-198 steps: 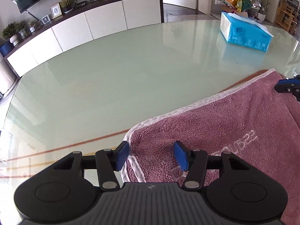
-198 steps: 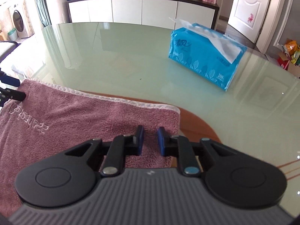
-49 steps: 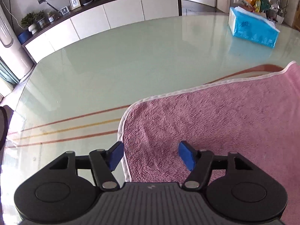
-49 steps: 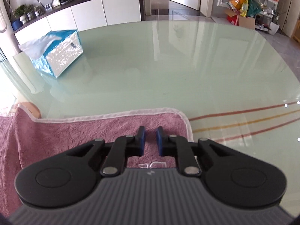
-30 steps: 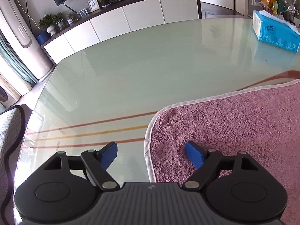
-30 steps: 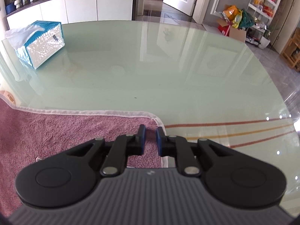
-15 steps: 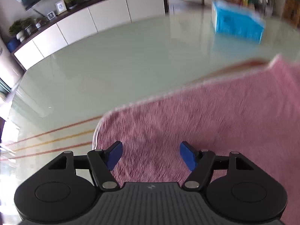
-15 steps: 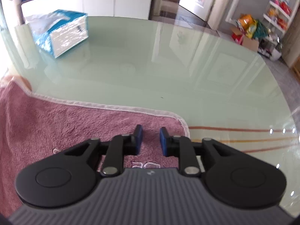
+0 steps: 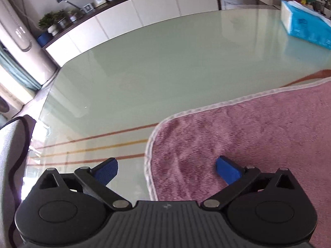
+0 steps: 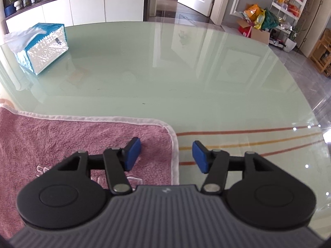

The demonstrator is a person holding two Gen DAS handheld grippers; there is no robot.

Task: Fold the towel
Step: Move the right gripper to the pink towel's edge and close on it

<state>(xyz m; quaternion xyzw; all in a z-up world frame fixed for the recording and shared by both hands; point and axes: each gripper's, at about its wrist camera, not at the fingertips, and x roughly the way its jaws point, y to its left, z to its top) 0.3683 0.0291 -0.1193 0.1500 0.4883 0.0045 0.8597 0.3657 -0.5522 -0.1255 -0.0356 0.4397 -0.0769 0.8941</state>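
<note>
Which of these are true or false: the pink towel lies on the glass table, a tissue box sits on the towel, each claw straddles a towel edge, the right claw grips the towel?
1. The pink towel lies on the glass table: true.
2. The tissue box sits on the towel: false, it stands apart on the glass.
3. The left claw and right claw each straddle a towel edge: true.
4. The right claw grips the towel: false, its jaws are opening, pads clear.
</note>
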